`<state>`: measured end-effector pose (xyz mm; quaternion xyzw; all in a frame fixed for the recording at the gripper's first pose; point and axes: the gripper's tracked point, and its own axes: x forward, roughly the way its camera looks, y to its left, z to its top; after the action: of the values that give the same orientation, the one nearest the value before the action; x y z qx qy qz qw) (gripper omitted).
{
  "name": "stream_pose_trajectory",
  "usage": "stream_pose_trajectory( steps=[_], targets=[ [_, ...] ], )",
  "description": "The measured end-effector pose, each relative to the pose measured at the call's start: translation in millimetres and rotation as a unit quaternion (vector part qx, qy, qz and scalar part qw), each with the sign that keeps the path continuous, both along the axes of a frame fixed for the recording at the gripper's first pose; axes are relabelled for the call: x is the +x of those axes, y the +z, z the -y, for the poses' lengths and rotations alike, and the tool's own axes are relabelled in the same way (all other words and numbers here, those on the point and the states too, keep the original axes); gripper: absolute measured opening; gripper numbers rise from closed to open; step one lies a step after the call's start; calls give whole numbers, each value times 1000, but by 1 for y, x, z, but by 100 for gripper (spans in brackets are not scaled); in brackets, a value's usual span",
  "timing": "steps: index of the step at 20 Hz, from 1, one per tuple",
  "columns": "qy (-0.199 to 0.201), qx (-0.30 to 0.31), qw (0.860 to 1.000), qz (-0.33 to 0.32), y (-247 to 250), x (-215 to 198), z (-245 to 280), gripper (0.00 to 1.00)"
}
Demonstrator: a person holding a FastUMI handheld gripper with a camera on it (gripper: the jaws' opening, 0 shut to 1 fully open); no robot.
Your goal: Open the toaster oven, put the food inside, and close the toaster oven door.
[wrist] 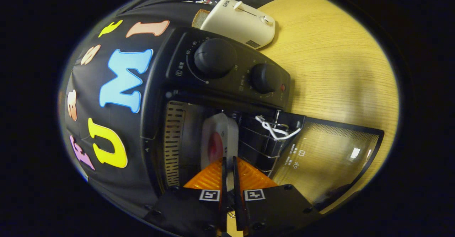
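The black toaster oven (227, 70) with two knobs stands on the wooden table (337, 63), its glass door (330, 155) swung fully open and lying flat. Just inside the oven's cavity sits a white plate (227, 130) carrying a round red piece of food (214, 147), seen edge-on. My gripper (229, 160) reaches into the opening and is shut on the plate's near rim, a thin strip of which shows between the two fingers. The wire rack (259, 141) lies beside the plate inside the oven.
A white pop-up toaster (241, 22) with a slice of bread (199, 17) in it stands behind the oven. A white cord (275, 128) is tied to the rack's front. The booth's black cloth wall (106, 123) hangs close beside the oven.
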<state>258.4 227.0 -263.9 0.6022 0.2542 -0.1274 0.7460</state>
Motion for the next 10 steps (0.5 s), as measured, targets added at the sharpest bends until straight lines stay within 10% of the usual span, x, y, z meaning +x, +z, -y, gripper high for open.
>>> stream_pose_trajectory(
  steps=[3, 7, 10],
  targets=[
    [25, -18, 999, 9, 8, -5, -4, 73],
    [72, -46, 996, 19, 19, -29, -9, 97],
    [113, -89, 989, 43, 32, -46, -8, 97]
  ],
)
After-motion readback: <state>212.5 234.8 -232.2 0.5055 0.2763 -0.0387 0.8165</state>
